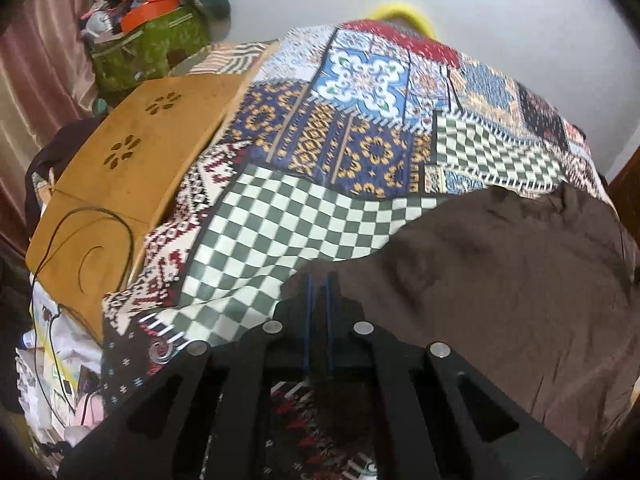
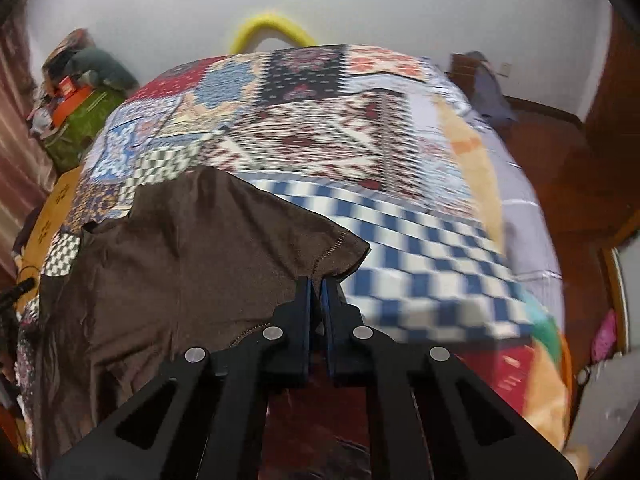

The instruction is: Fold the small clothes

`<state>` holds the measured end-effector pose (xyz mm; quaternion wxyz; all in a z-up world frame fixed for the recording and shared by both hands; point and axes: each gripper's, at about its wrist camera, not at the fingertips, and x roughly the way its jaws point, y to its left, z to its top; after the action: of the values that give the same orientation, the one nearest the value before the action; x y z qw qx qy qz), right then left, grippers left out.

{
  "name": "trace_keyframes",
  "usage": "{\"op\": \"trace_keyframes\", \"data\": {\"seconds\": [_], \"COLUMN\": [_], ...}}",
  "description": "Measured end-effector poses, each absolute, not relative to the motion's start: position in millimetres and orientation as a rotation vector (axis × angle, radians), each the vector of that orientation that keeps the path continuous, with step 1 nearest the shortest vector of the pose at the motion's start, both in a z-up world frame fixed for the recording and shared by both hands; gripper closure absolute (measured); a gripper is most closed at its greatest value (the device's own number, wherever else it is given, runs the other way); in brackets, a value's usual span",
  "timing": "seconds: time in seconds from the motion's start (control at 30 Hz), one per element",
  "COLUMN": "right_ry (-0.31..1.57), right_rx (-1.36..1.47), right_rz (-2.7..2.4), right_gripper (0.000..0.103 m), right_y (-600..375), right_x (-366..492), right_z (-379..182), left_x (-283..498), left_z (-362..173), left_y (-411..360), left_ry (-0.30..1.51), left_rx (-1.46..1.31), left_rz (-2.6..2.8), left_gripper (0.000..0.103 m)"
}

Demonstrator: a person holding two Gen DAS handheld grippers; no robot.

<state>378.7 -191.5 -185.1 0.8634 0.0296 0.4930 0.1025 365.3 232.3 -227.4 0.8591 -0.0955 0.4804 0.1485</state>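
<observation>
**Both grippers pinch the brown garment on the patchwork bed**

Nearest the lens in each wrist view is the black gripper frame itself. The left gripper [image 1: 318,284] has its blue-lined fingers drawn close together on the near edge of the brown garment [image 1: 500,272]; the right gripper [image 2: 316,286] has its fingers pressed onto the stitched hem at the garment's [image 2: 180,248] corner.

The patchwork bedspread [image 1: 280,216] covers the bed and fills most of both views, in green and blue checks, red knit-like motifs and floral tiles. The brown garment lies spread on its near part, wrinkled, between the two grippers, with one sleeve-like corner pointing out over the blue checks in the right view.

A wooden lap table [image 1: 132,156] with flower cut-outs sits at the bed's left edge, a black cable [image 1: 120,224] looping over it. Behind it stands a green patterned bag [image 1: 148,52] piled with clutter. A yellow curved object [image 2: 272,26] shows beyond the bed's far edge, against the white wall.
</observation>
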Motion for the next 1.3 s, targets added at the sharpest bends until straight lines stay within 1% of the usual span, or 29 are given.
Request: {"op": "trace_keyframes", "data": {"seconds": [0.03, 0.13, 0.2, 0.27, 0.33, 0.37, 0.43, 0.47, 0.5, 0.57, 0.77, 0.87, 0.93, 0.97, 1.0, 1.13, 1.17, 1.2, 1.23, 1.3], "right_ry": [1.038, 1.045, 1.04, 1.042, 1.049, 1.05, 1.035, 1.024, 1.015, 0.988, 0.975, 0.971, 0.973, 0.977, 0.982, 1.005, 1.011, 1.016, 1.018, 1.025], "right_rx": [0.065, 0.066, 0.024, 0.001, 0.008, 0.01, 0.009, 0.016, 0.026, 0.035, -0.011, -0.028, -0.028, -0.029, -0.03, -0.033, -0.032, -0.03, -0.027, -0.02], "right_rz": [0.197, 0.157, 0.139, 0.129, 0.136, 0.132, 0.132, 0.145, 0.159, 0.191, 0.252, 0.262, 0.261, 0.261, 0.26, 0.254, 0.25, 0.247, 0.245, 0.243], "right_gripper": [0.099, 0.099, 0.098, 0.098, 0.096, 0.093, 0.082, 0.07, 0.063, 0.062, 0.062, 0.058, 0.058, 0.058, 0.058, 0.058, 0.058, 0.058, 0.058, 0.058], "right_y": [-200.6, -217.7, -221.7, -222.0, -224.5, -225.0, -223.8, -222.5, -221.6, -217.6, -195.2, -189.0, -188.0, -187.4, -187.3, -187.9, -188.8, -190.2, -191.6, -194.8], "right_x": [375.4, 370.9, 366.0, 362.4, 359.7, 358.9, 356.2, 354.3, 353.2, 349.9, 352.3, 356.1, 358.3, 359.3, 361.0, 362.1, 362.2, 362.6, 362.1, 361.4], "right_z": [-184.3, -181.7, -178.0, -174.7, -169.8, -167.7, -160.9, -156.8, -153.3, -146.6, -145.2, -149.6, -154.4, -158.0, -161.8, -173.1, -176.2, -178.8, -179.8, -182.5], "left_x": [361.0, 352.8, 347.8, 343.9, 342.7, 343.4, 345.2, 347.8, 350.6, 360.7, 390.1, 403.6, 409.0, 412.3, 415.1, 425.5, 427.6, 429.2, 430.0, 432.0], "left_z": [-225.2, -227.2, -230.7, -233.2, -236.1, -237.3, -238.0, -238.5, -239.3, -244.0, -266.6, -286.4, -292.9, -293.8, -294.0, -295.5, -295.7, -296.3, -297.0, -297.9], "left_y": [235.6, 237.5, 234.3, 230.1, 225.7, 223.1, 219.5, 217.6, 216.5, 216.0, 236.2, 243.2, 243.7, 241.8, 239.8, 229.6, 227.4, 226.1, 224.5, 222.1], "left_ry": [1.011, 1.043, 1.073, 1.079, 1.088, 1.095, 1.096, 1.096, 1.098, 1.104, 1.127, 1.174, 1.185, 1.179, 1.173, 1.161, 1.154, 1.138, 1.13, 1.123], "left_rx": [-0.221, -0.252, -0.266, -0.291, -0.331, -0.36, -0.393, -0.412, -0.424, -0.447, -0.486, -0.508, -0.508, -0.502, -0.496, -0.465, -0.46, -0.452, -0.466, -0.482], "left_rz": [0.31, 0.303, 0.285, 0.272, 0.248, 0.233, 0.216, 0.211, 0.206, 0.212, 0.288, 0.276, 0.263, 0.258, 0.251, 0.227, 0.214, 0.213, 0.183, 0.156], "left_gripper": [0.097, 0.085, 0.065, 0.059, 0.059, 0.059, 0.059, 0.057, 0.055, 0.053, 0.053, 0.053, 0.05, 0.044, 0.042, 0.042, 0.044, 0.054, 0.062, 0.094]}}
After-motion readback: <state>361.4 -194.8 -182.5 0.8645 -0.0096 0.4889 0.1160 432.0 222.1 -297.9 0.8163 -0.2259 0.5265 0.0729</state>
